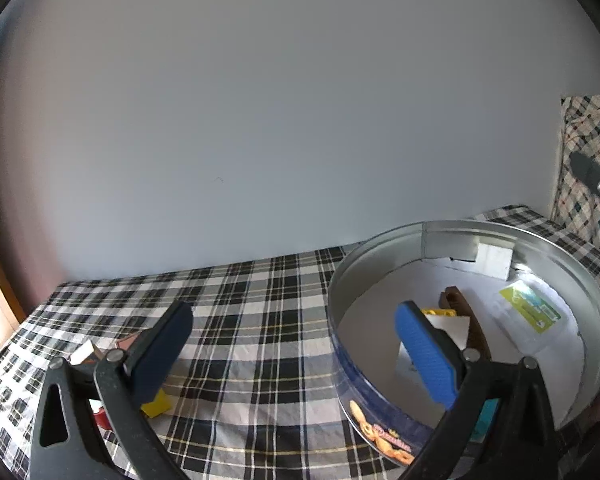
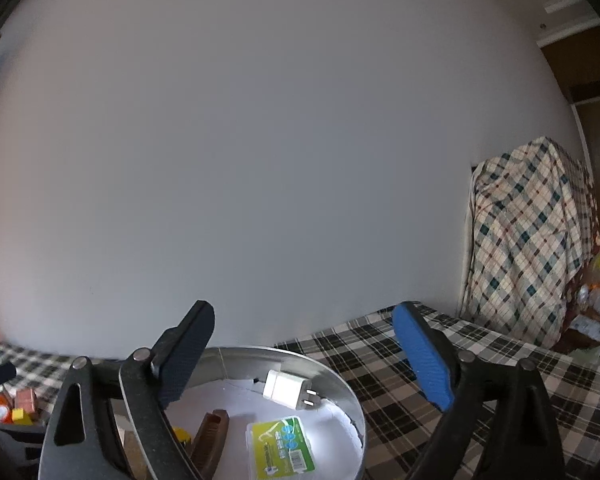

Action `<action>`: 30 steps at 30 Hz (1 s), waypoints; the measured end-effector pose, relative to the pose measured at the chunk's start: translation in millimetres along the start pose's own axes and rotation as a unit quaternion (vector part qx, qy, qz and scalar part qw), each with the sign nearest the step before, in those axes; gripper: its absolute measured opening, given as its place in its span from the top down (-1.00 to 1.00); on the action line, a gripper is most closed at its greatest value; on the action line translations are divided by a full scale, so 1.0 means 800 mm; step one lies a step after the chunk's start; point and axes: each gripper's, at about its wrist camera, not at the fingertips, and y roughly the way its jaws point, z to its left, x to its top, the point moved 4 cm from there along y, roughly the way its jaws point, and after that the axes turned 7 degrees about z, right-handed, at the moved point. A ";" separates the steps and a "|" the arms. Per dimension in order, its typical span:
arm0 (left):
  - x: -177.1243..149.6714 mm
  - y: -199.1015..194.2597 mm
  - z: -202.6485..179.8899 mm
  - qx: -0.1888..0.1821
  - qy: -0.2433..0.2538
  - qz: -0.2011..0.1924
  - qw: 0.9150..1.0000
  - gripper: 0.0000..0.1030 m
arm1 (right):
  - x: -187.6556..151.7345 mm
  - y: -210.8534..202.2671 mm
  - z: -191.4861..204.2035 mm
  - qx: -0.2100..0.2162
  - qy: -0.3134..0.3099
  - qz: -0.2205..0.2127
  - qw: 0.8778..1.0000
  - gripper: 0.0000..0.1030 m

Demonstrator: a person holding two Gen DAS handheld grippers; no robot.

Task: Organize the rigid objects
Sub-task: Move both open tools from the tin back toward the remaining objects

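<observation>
**Checked Table, Open Tin, Both Grippers Empty**

A plain pale wall (image 2: 260, 160) backs a table under a black-and-white checked cloth (image 1: 260, 320).

Left gripper (image 1: 296, 344): jaws stand wide apart with nothing between the pads. Under its left finger lie a yellow block (image 1: 158, 404) and something red (image 1: 100, 418), both partly hidden. Just beyond that finger is a small reddish-brown block (image 1: 126, 340). Its right finger hangs over the round metal tin (image 1: 380, 380), which stands to the right of the gripper's centre line.

Right gripper (image 2: 304, 352): jaws wide, nothing between the pads; no earlier view is given for comparison. The tin sits directly below and ahead of it. Nearest inside are a brown comb-like piece (image 2: 212, 436) beside the left finger and a green-labelled clear box (image 2: 282, 446) between the fingers. Farther in, a white plug adapter (image 2: 286, 390) rests against the tin's back wall. Well off to the left, small coloured blocks (image 2: 18, 406) lie on the cloth. Far right, a plaid-covered object (image 2: 528, 248) stands past the table.
</observation>
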 end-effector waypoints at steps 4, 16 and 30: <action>-0.005 -0.004 0.006 -0.009 -0.004 0.001 1.000 -0.99 | -0.009 -0.003 0.017 -0.004 -0.036 0.009 0.999 -0.80; -0.016 -0.011 0.026 -0.029 -0.016 0.015 0.999 -0.99 | -0.015 -0.027 0.020 -0.022 -0.024 0.010 0.999 -0.80; -0.024 -0.014 0.061 -0.030 -0.029 0.021 0.999 -0.99 | -0.023 -0.040 0.058 -0.013 -0.046 0.009 0.999 -0.80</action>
